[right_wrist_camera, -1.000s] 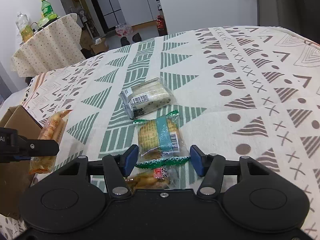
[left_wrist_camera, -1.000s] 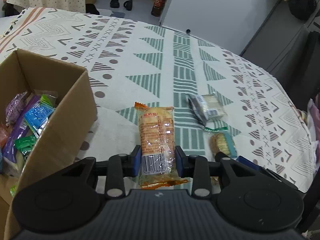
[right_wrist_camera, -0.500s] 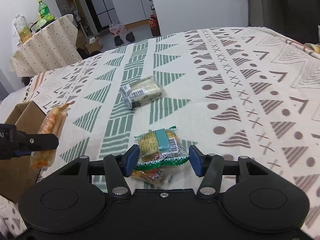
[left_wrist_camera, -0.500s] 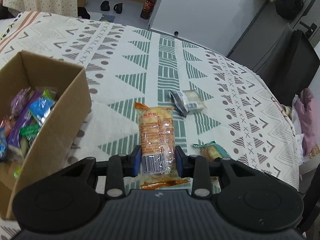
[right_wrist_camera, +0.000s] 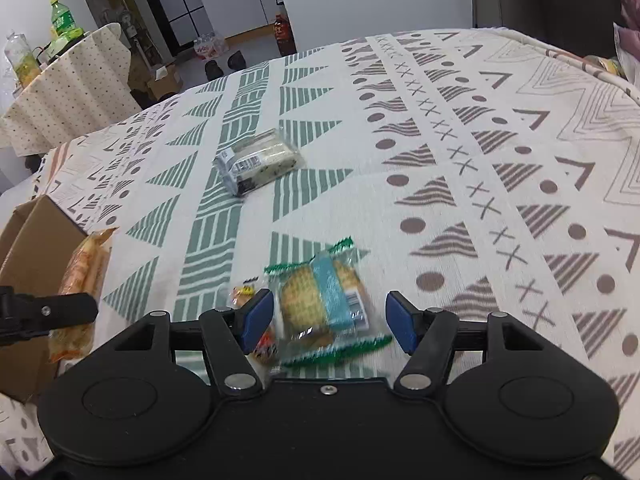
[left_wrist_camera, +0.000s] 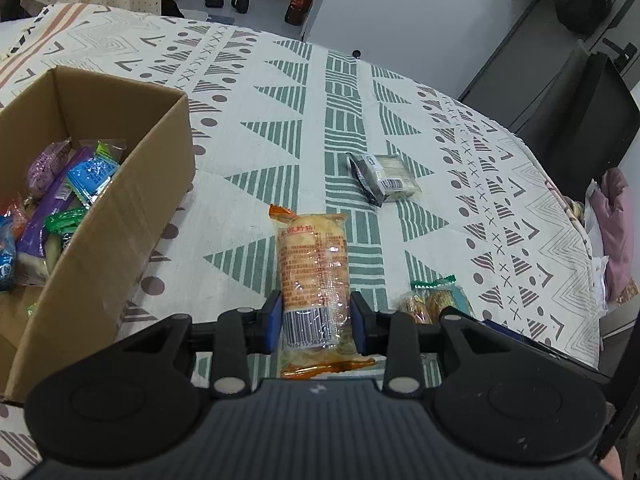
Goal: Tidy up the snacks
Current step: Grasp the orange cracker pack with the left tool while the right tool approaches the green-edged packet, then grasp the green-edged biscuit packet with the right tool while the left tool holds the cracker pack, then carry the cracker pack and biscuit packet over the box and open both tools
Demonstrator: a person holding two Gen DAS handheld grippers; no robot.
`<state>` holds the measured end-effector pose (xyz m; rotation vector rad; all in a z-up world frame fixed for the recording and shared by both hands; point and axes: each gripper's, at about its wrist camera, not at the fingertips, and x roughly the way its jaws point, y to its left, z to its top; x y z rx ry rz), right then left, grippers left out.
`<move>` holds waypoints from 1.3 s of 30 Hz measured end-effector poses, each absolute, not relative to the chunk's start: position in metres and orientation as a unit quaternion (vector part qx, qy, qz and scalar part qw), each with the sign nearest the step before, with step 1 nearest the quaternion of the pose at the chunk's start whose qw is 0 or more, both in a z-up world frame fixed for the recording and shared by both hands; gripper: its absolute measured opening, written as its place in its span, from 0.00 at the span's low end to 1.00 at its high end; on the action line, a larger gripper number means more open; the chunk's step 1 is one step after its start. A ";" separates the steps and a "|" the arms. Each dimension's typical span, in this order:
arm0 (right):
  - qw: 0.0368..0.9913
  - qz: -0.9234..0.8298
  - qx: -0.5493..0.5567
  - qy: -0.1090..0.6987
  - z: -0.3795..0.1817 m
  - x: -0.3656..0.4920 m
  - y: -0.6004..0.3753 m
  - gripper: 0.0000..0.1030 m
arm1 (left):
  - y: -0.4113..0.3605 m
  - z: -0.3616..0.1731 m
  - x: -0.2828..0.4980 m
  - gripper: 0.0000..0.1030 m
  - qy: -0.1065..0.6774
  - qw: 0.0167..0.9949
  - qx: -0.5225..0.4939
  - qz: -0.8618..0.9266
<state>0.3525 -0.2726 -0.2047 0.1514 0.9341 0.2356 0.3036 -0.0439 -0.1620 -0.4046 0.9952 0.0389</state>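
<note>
Orange snack pack (left_wrist_camera: 314,276) is clamped at its barcode end in our left hand-held gripper (left_wrist_camera: 313,322), near the cardboard box (left_wrist_camera: 120,216) at the desk's left edge. Thin film could slip. Right hand-held gripper (right_wrist_camera: 328,316) is spread around the green-sealed cracker pack (right_wrist_camera: 320,300); closing might also snag the small packet (right_wrist_camera: 256,320) touching it.

Both grippers, left (left_wrist_camera: 312,322) and right (right_wrist_camera: 330,318), had matte black bodies, blue finger pads (right_wrist_camera: 401,320), silver pivot screws; the left body was ribbed.
</note>
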 end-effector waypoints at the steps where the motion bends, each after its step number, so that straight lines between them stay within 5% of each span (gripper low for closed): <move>1: 0.885 0.112 0.068 0.448 -0.206 0.354 -0.272 0.60 | -0.044 -0.163 0.305 0.33 0.475 0.858 -0.194 0.018; 10: 0.886 0.121 0.023 0.448 -0.220 0.361 -0.256 0.63 | -0.044 -0.171 0.317 0.33 0.483 0.851 -0.203 0.016; 15: 0.889 0.107 0.025 0.444 -0.216 0.360 -0.260 0.47 | -0.044 -0.171 0.317 0.33 0.486 0.850 -0.203 0.012; 39: 0.919 0.107 0.076 0.372 -0.117 0.303 -0.262 0.47 | -0.032 -0.111 0.273 0.33 0.425 0.884 -0.196 -0.009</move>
